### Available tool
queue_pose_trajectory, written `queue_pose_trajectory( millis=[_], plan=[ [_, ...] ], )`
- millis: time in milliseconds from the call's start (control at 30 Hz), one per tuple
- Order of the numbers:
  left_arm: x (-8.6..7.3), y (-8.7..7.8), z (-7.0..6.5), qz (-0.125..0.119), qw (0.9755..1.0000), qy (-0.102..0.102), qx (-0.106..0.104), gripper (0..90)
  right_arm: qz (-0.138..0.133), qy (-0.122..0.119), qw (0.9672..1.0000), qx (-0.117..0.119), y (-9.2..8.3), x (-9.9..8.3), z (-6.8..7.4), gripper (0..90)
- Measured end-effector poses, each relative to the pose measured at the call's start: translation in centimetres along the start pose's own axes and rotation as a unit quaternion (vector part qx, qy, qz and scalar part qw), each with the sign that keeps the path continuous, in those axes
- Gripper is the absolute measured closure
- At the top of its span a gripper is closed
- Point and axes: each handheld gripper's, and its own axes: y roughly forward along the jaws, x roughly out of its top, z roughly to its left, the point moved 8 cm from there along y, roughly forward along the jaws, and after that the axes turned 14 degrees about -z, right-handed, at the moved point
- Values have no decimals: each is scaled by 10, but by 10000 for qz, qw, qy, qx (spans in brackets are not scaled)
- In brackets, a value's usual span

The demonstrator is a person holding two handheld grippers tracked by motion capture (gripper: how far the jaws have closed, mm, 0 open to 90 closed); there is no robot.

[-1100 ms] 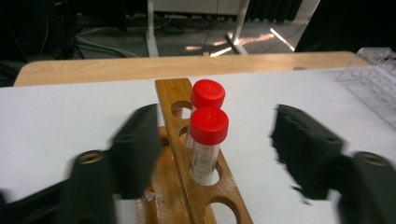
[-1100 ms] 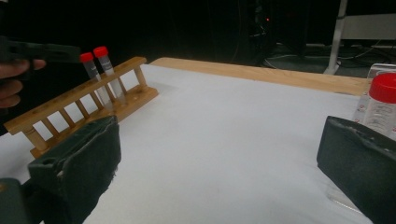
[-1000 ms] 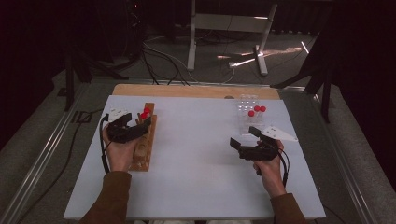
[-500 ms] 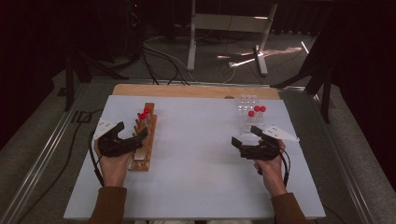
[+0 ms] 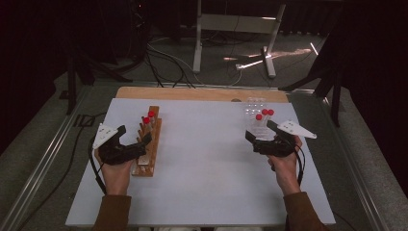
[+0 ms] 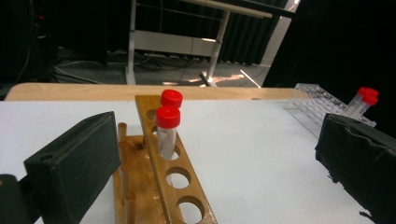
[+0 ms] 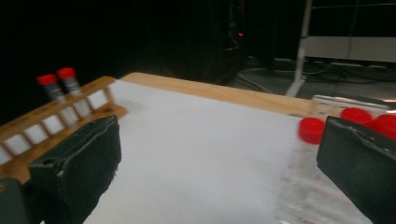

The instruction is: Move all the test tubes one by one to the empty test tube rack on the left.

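At the near edge of the white tabletop (image 5: pixel 202 163), two forearms in brown sleeves reach in, each hand holding a black two-jaw gripper. The left gripper (image 5: pixel 132 139) sits just beside the near end of a long wooden test-tube rack (image 5: pixel 150 151) on the left side of the tabletop. Its jaws have just been opening and now stand wide apart with nothing between them; in the left gripper view the rack lies in the gap ahead of the two pads, not touched by either. The rack's near holes are empty. Farther along it, two clear plastic tubes with red screw caps (image 6: pixel 167 127) stand upright in neighbouring holes near its far end.

On the right side, the right gripper (image 5: pixel 262 134) is held just in front of a clear plastic tube rack (image 5: pixel 255 108). Its jaws are also spread wide and grip nothing. Red-capped tubes (image 5: pixel 264 114) stand in the near part of that clear rack, just beyond the jaws; in the right gripper view their caps appear blurred beside the right-hand pad.

Behind both racks, a strip of bare wooden board (image 5: pixel 192 94) edges the far side of the tabletop.
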Motion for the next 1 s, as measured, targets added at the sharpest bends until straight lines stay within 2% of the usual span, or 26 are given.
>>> queue_pose_trajectory(
  millis=[33,100,300,500,633,700,800,1000],
  plan=[
    [0,-1,0,-17,10000,2,14,5,26,-49,10000,-68,2,0,-4,0],
    [0,-1,1,10,10000,6,59,5,-51,-171,9992,-358,5,0,-14,63],
    [-4,-2,6,95,9998,-11,156,5,71,-205,9969,-756,19,-13,-35,184],
    [-3,-3,9,97,9997,-55,227,5,309,-341,9936,-1028,32,-27,-44,406],
    [-4,-4,11,121,9995,-95,261,5,456,-264,9912,-1217,39,-38,-53,512],
    [-3,-4,11,87,9995,-226,197,5,525,-384,9892,-1314,41,-42,-55,573],
    [0,-4,9,58,9996,-205,188,5,625,-525,9868,-1401,45,-47,-57,637],
    [-3,-4,10,81,9995,-224,216,5,697,-540,9848,-1493,49,-53,-60,696]
  ],
)
